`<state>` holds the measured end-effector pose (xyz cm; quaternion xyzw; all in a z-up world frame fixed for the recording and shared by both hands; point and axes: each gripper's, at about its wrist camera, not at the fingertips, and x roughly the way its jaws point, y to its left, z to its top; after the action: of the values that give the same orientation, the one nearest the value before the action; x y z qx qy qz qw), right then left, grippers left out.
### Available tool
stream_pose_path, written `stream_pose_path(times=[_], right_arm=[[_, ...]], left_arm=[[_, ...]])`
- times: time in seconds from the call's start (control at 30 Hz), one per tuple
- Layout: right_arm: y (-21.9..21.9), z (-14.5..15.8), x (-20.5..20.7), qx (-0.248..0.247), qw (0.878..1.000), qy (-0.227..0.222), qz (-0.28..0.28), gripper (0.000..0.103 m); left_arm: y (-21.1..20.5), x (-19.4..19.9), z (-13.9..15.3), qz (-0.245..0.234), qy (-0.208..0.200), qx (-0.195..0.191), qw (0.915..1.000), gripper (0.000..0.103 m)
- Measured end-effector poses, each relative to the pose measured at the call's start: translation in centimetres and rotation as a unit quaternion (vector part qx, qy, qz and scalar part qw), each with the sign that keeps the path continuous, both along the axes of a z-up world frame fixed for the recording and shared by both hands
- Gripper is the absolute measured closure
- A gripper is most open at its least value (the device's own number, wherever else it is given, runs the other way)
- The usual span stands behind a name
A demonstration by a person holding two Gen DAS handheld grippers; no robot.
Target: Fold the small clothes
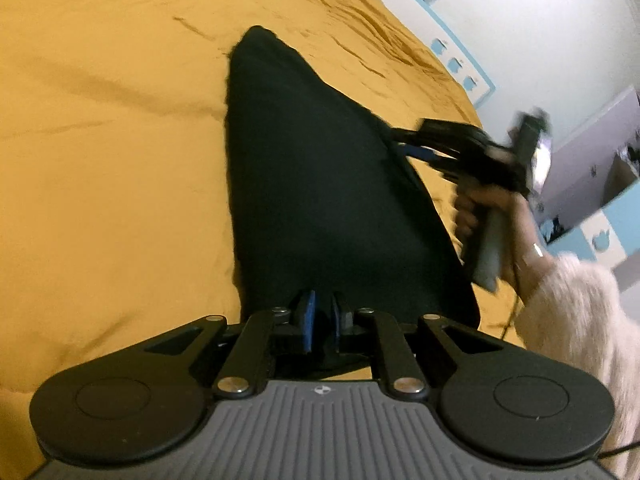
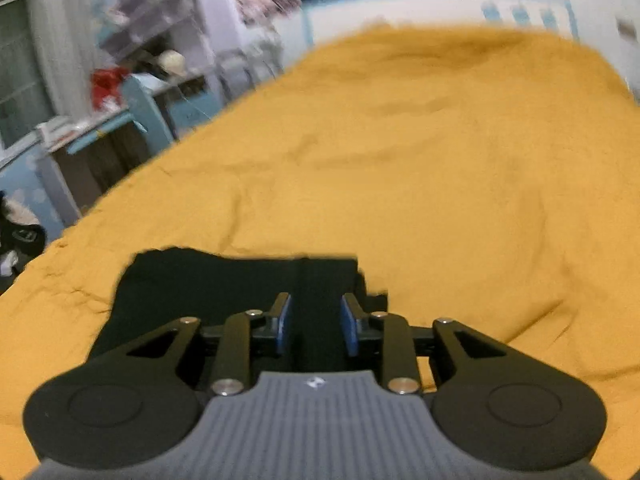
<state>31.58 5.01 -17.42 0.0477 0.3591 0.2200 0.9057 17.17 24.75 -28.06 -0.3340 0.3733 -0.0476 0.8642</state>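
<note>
A black garment (image 1: 316,184) lies stretched over the mustard-yellow bedsheet (image 1: 112,152). My left gripper (image 1: 323,312) is shut on its near edge, the blue pads pinching the cloth. In the left wrist view my right gripper (image 1: 404,142) reaches the garment's right edge, held by a hand in a fuzzy white sleeve. In the right wrist view the right gripper (image 2: 316,320) has its blue pads apart with a strip of the black garment (image 2: 224,280) running between them; the pads do not press on it.
The yellow sheet (image 2: 420,160) covers the whole bed. Beyond its left edge stand blue and white shelves with clutter (image 2: 120,92). A white wall with a blue-framed panel (image 1: 460,56) lies past the bed's far right edge.
</note>
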Motion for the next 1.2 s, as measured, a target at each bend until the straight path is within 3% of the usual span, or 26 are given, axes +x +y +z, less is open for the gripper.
stream_pose_path(times=[0.13, 0.23, 0.3, 0.4, 0.47, 0.5, 0.57, 0.63, 0.77, 0.9, 1.03, 1.2], right_arm=[[2.0, -2.4, 1.6, -0.087, 0.996, 0.005, -0.013, 0.084], [2.4, -2.3, 1.1, -0.101, 0.995, -0.016, 0.009, 0.075], [2.2, -1.1, -0.1, -0.094, 0.995, -0.038, 0.019, 0.066], [0.5, 2.3, -3.2, -0.063, 0.995, -0.070, 0.025, 0.065], [-1.1, 4.7, -6.4, -0.046, 0.995, -0.082, 0.025, 0.051], [-1.5, 5.7, -8.4, -0.041, 0.995, -0.087, 0.028, 0.047], [-3.4, 7.7, -12.5, -0.022, 0.994, -0.097, 0.036, 0.035], [-5.5, 9.3, -17.0, -0.005, 0.994, -0.103, 0.042, 0.033], [-8.3, 11.2, -25.4, -0.027, 0.994, -0.104, 0.024, 0.024], [-10.9, 11.8, -31.2, -0.047, 0.995, -0.082, -0.007, 0.024], [-12.7, 12.0, -34.1, -0.027, 0.999, -0.044, -0.018, 0.024], [-13.3, 12.5, -35.7, -0.043, 0.998, -0.039, -0.023, 0.024]], left_arm=[[-0.1, 0.3, 0.2, -0.009, 0.003, 0.006, 0.9999, 0.085], [0.0, 0.6, 0.5, -0.010, 0.011, 0.001, 0.9999, 0.079], [-0.1, 0.6, 1.1, -0.008, 0.011, 0.004, 0.9999, 0.075], [-0.9, 0.1, 2.8, 0.005, 0.001, 0.030, 0.9995, 0.070], [-1.7, -0.4, 4.6, 0.015, -0.005, 0.050, 0.9986, 0.058], [-2.2, -0.7, 5.5, 0.018, -0.006, 0.063, 0.9978, 0.047], [-3.6, -1.5, 7.5, 0.025, -0.013, 0.101, 0.9945, 0.039], [-5.2, -2.5, 9.4, 0.038, -0.023, 0.142, 0.9889, 0.032], [-8.6, -4.5, 12.1, 0.076, -0.017, 0.211, 0.9744, 0.030], [-11.1, -6.4, 13.0, 0.099, 0.006, 0.213, 0.9720, 0.030], [-12.8, -7.9, 13.5, 0.097, 0.016, 0.228, 0.9687, 0.030], [-14.3, -9.3, 14.2, 0.093, 0.021, 0.237, 0.9667, 0.030]])
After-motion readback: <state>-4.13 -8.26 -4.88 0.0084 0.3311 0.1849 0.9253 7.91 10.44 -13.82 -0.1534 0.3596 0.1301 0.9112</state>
